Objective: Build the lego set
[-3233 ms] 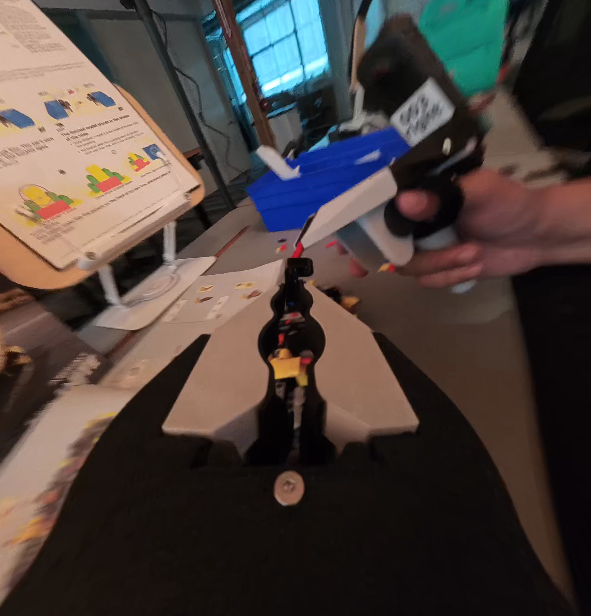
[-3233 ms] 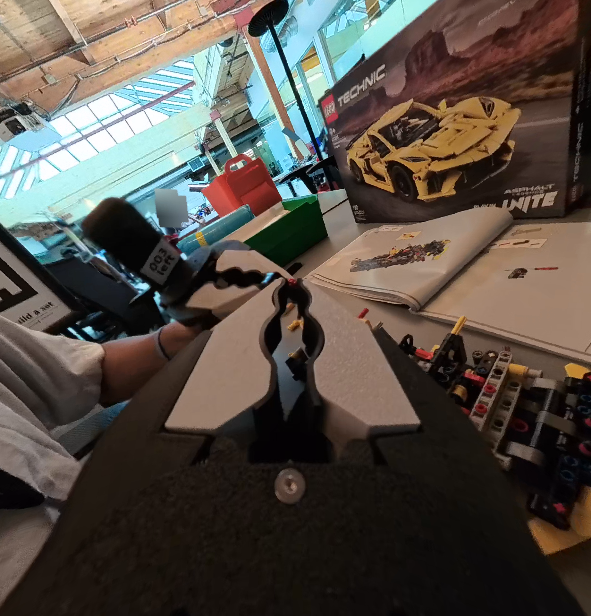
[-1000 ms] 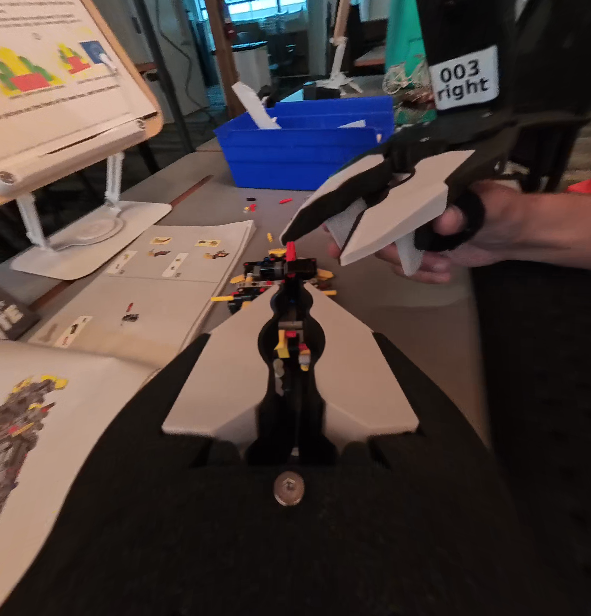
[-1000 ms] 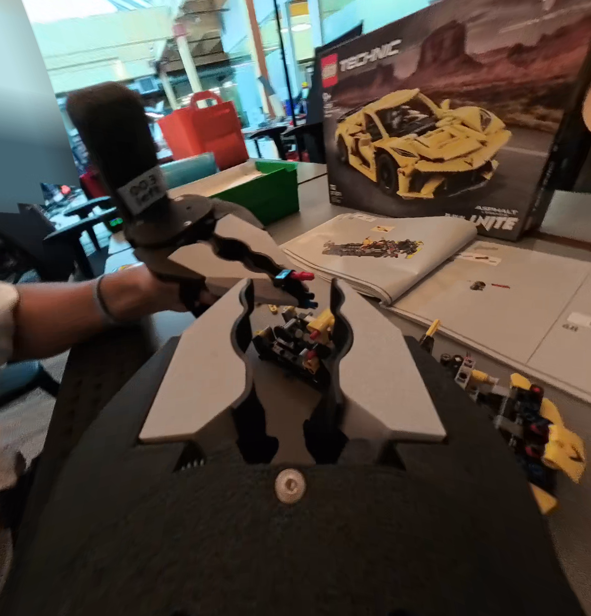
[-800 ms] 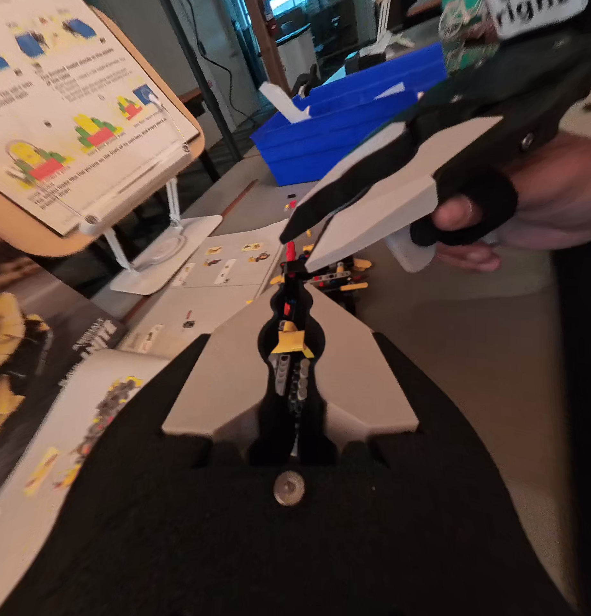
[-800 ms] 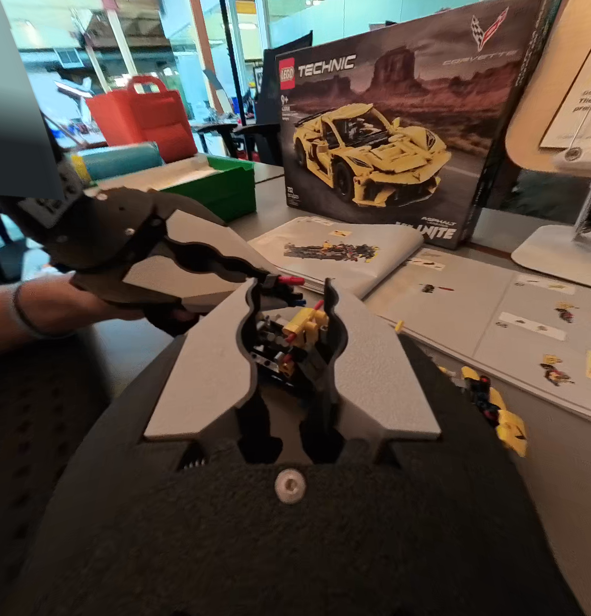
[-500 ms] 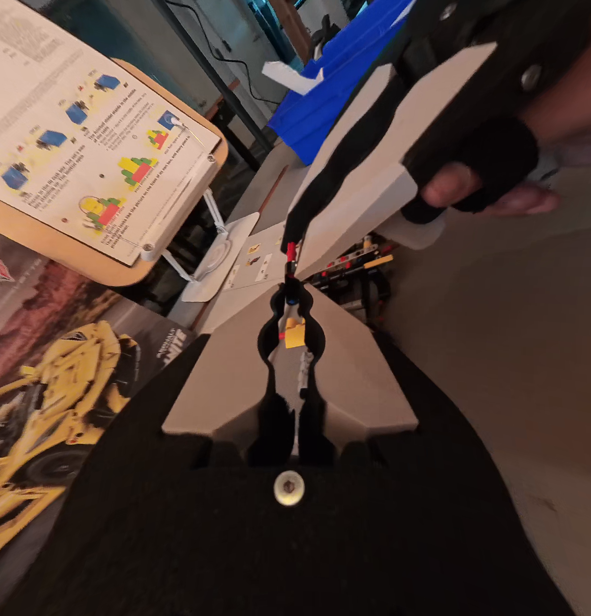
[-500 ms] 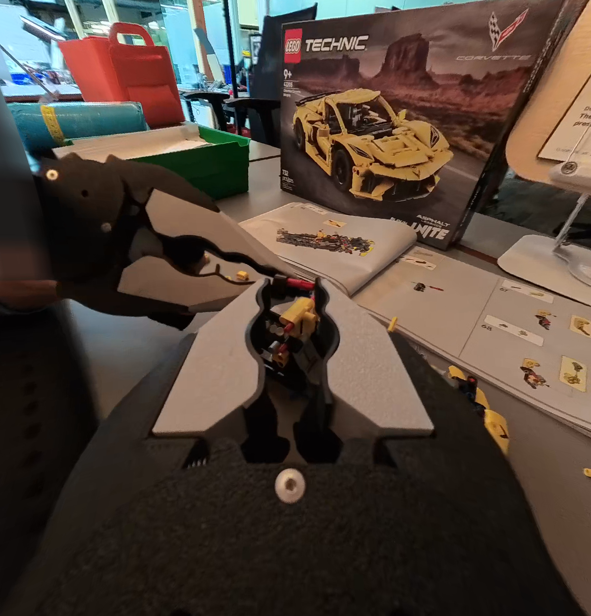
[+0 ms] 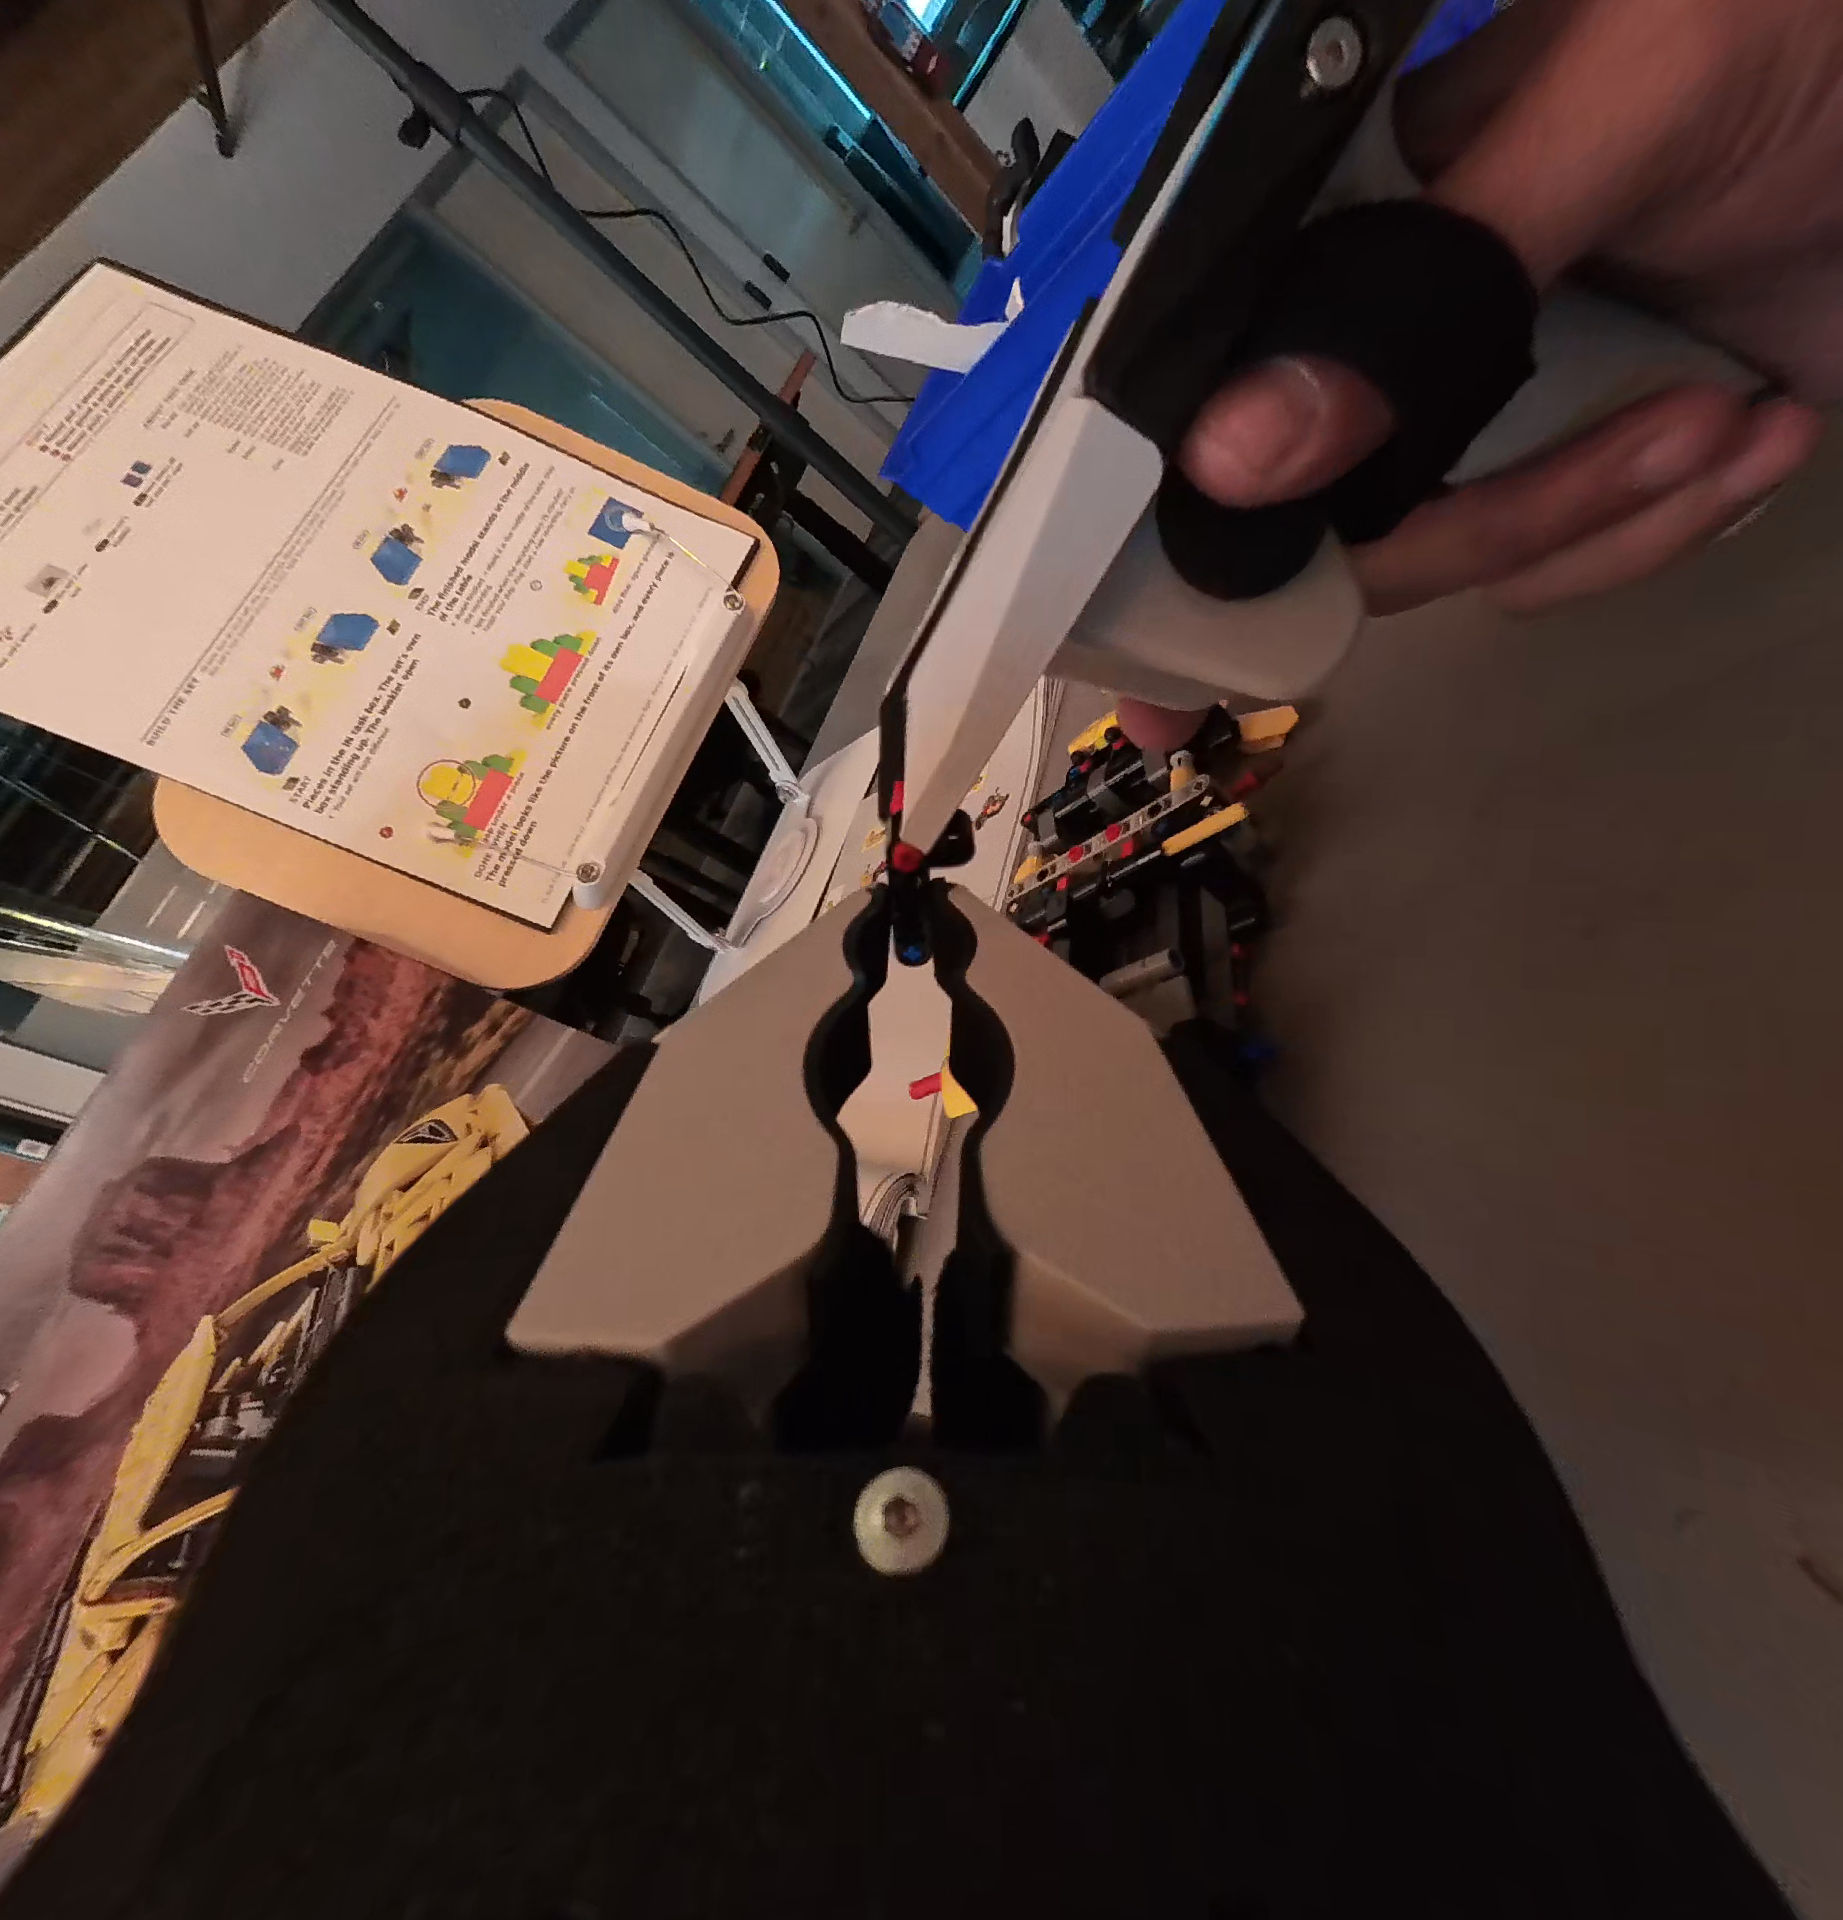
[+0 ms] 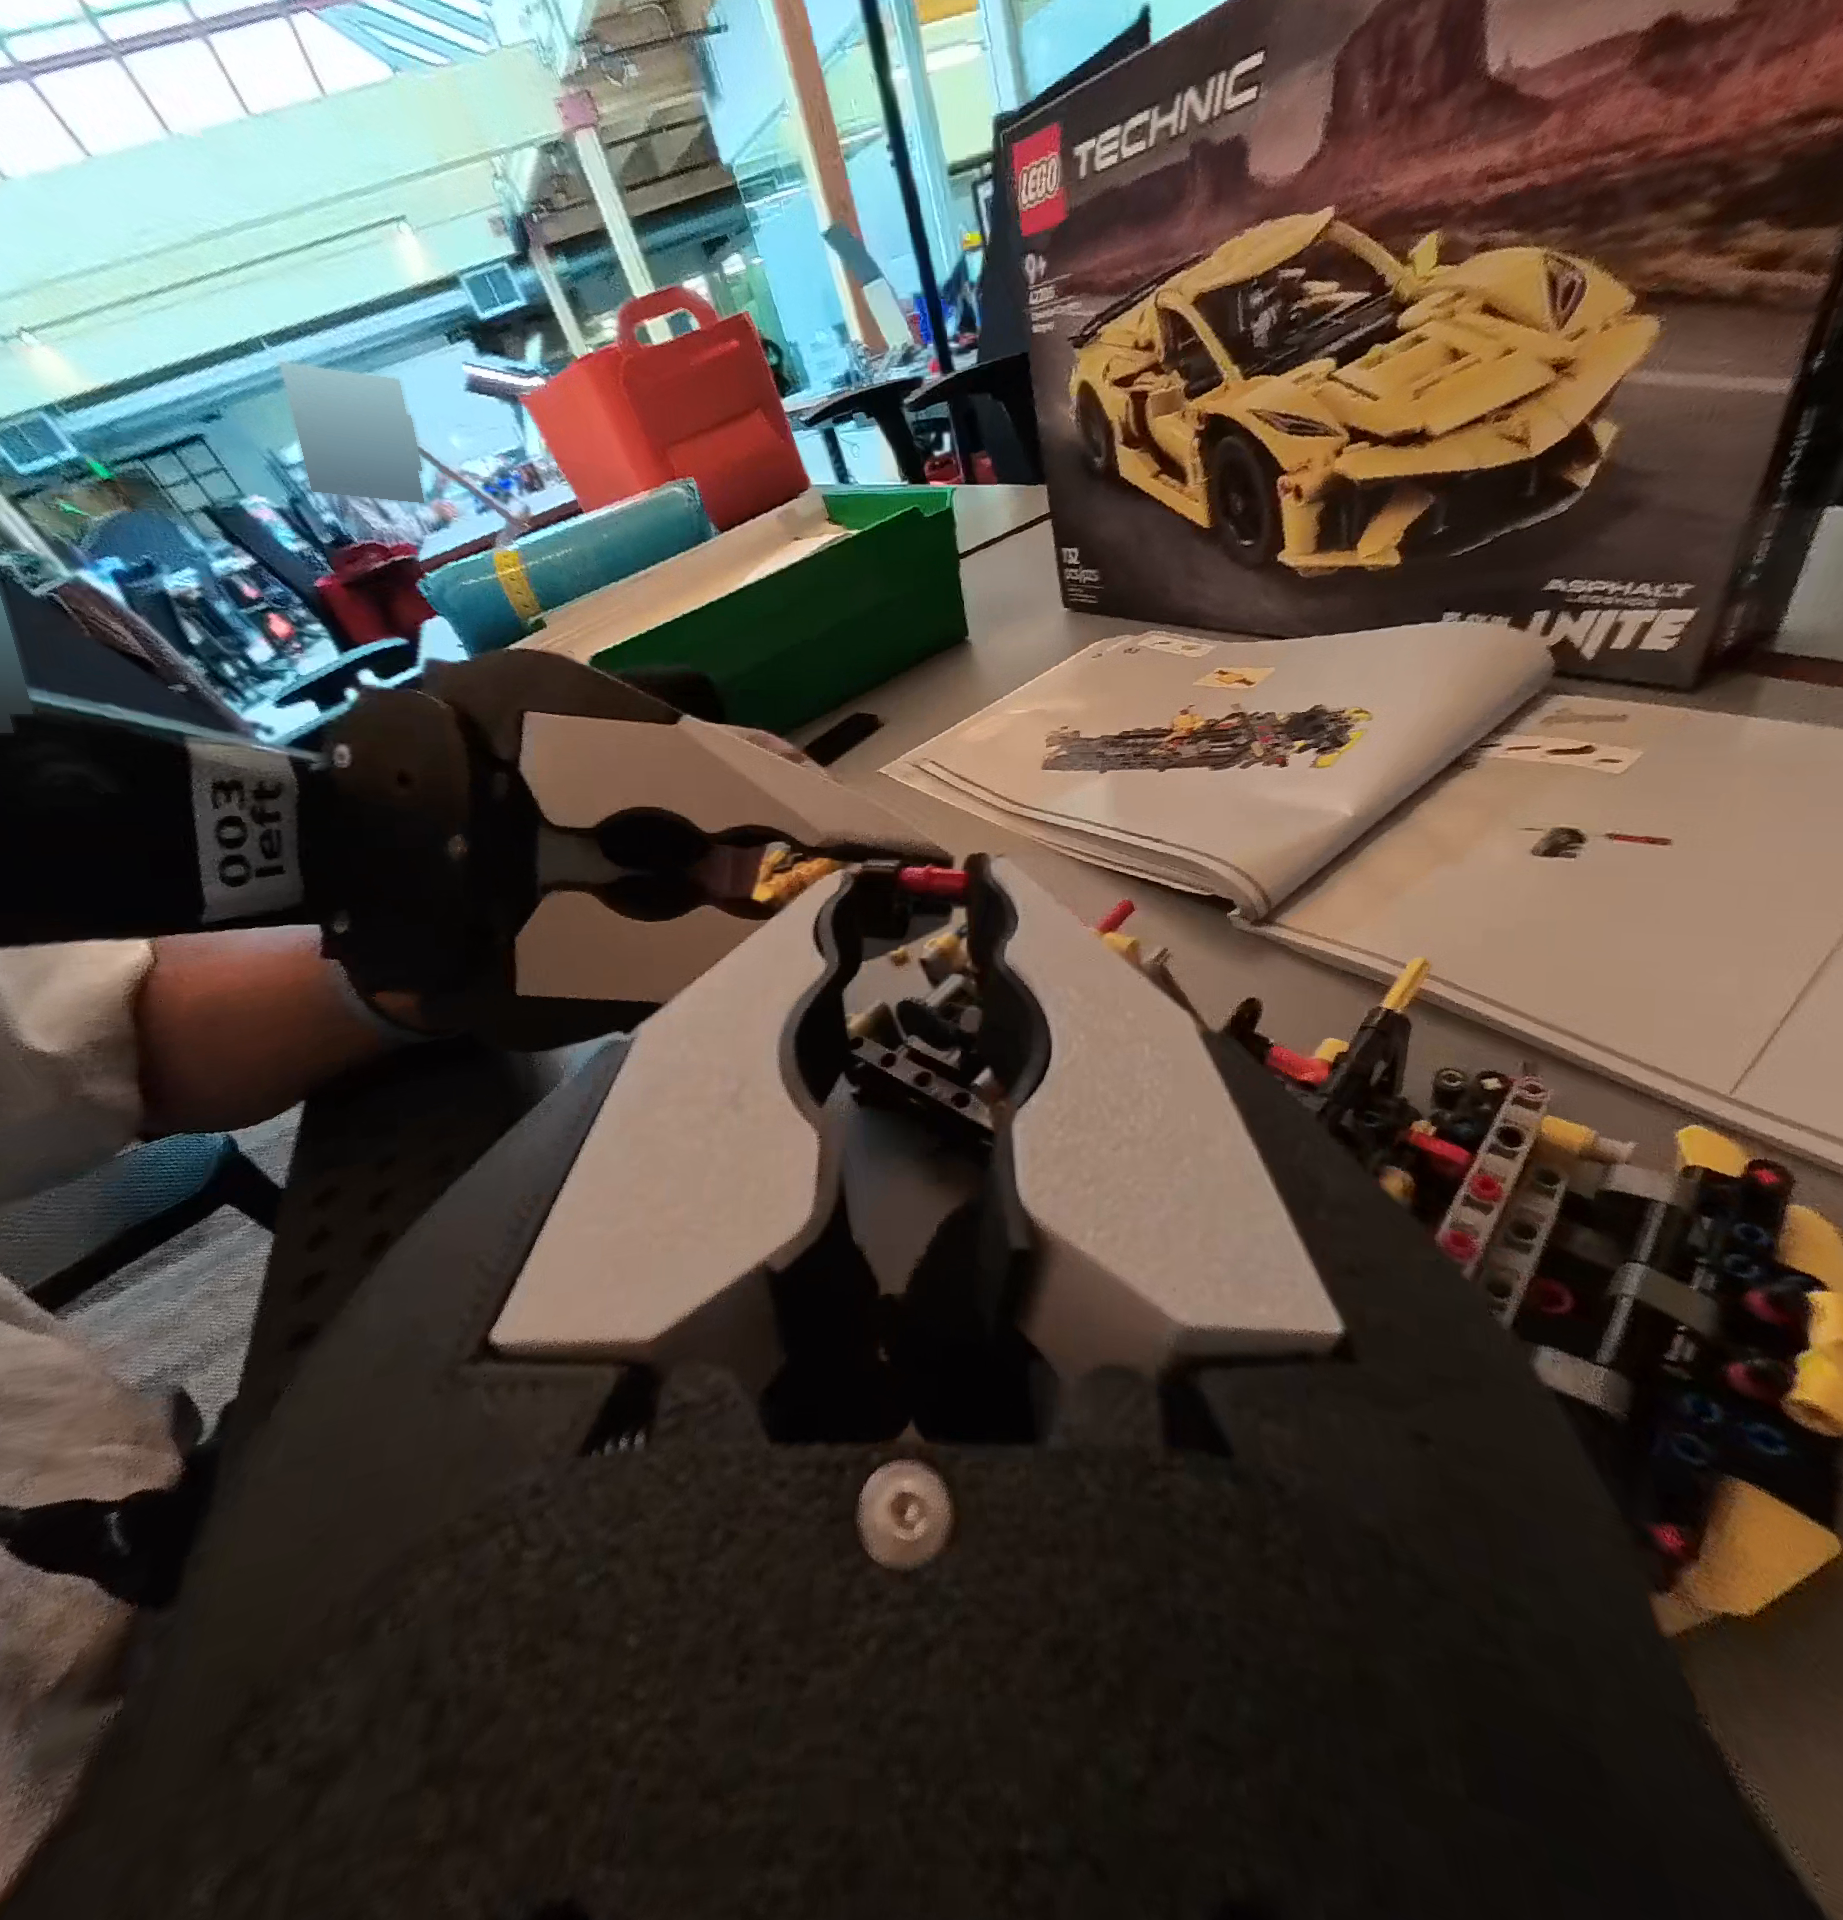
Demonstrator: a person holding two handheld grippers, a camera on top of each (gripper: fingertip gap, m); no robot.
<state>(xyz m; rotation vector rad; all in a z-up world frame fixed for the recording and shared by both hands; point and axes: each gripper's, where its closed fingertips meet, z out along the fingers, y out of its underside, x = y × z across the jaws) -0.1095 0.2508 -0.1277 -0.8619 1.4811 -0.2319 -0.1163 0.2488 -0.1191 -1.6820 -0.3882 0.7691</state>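
My left gripper (image 9: 909, 904) is shut on a small black piece (image 9: 912, 923) with a blue pin and a red pin (image 9: 904, 857) sticking out of its tip. My right gripper (image 10: 915, 883) meets it from the right, its tips closed around the red pin (image 10: 922, 881). In the left wrist view the right gripper (image 9: 901, 810) comes down from the upper right. In the right wrist view the left gripper (image 10: 855, 862) reaches in from the left. A partly built black, grey and yellow assembly (image 10: 1623, 1247) lies on the table (image 9: 1519, 1039). A smaller black sub-assembly (image 10: 922, 1065) shows behind my right jaws.
The open instruction booklet (image 10: 1260, 758) and the set's box (image 10: 1416, 312) lie beyond the parts. An instruction sheet on a stand (image 9: 325, 623) is at the left. A green bin (image 10: 792, 623), a red bag (image 10: 678, 416) and a blue bin (image 9: 1010, 343) stand farther off. Only a small space, under 4 cm, lies between the two pairs of fingers.
The right gripper went from wide open to closed around the red pin. Both grippers came together tip to tip, and the left gripper tilted and rose with its piece.
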